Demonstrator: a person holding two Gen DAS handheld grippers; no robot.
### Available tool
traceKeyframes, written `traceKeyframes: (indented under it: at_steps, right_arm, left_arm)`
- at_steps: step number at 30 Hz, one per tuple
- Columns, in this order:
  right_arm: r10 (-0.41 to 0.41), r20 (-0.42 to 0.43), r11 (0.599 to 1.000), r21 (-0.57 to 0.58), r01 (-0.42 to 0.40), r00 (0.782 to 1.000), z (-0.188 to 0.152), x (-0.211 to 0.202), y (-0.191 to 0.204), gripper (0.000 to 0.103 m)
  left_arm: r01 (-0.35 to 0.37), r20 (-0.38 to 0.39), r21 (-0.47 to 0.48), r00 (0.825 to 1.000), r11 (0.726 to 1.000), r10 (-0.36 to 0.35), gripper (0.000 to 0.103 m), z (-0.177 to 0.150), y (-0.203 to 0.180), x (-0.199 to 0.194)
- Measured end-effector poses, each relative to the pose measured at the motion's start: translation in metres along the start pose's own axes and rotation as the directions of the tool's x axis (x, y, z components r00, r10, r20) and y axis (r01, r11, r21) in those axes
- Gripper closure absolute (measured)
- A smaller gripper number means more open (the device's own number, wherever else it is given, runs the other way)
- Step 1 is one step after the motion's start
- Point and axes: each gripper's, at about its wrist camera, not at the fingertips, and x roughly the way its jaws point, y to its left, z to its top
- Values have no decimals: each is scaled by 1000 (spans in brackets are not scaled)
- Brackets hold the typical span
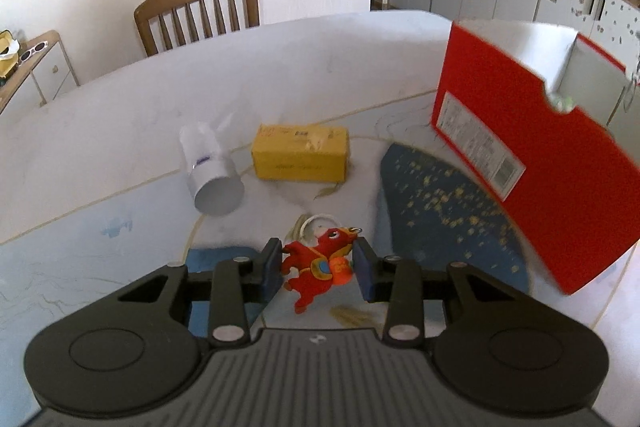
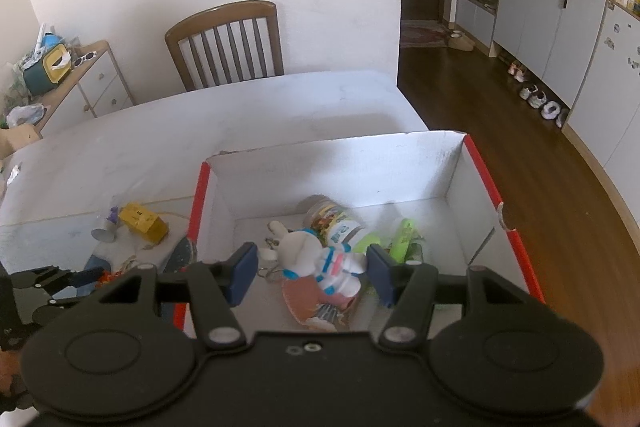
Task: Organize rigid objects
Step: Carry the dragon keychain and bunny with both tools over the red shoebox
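In the left wrist view my left gripper stands open around a red toy figure lying on the table; its blue pads flank the toy, whether touching I cannot tell. A yellow box and a white cup on its side lie beyond. The red box stands at right. In the right wrist view my right gripper is open above the red box's white interior, over a white and blue figure, a jar, a green item and a flat card.
A wooden chair stands behind the table. A low cabinet with clutter is at left. Grey cupboards line the right wall. A blue patterned mat covers part of the table. The table's right edge drops to wooden floor.
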Motion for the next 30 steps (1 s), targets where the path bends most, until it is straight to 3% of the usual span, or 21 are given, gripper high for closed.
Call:
traceKeyframes:
  at_steps: [9, 20, 30]
  right_arm:
    - [22, 23, 1000, -6, -22, 999, 7, -5, -22, 44]
    - [45, 25, 999, -30, -44, 999, 11, 0, -57, 44]
    - [32, -14, 995, -95, -33, 999, 3, 15, -83, 44]
  left_arm:
    - [15, 43, -50, 999, 999, -13, 66, 37, -18, -36]
    - [72, 104, -15, 992, 997, -70, 66, 100, -76, -73]
    - [145, 103, 75, 983, 987, -152, 66, 146, -145, -57]
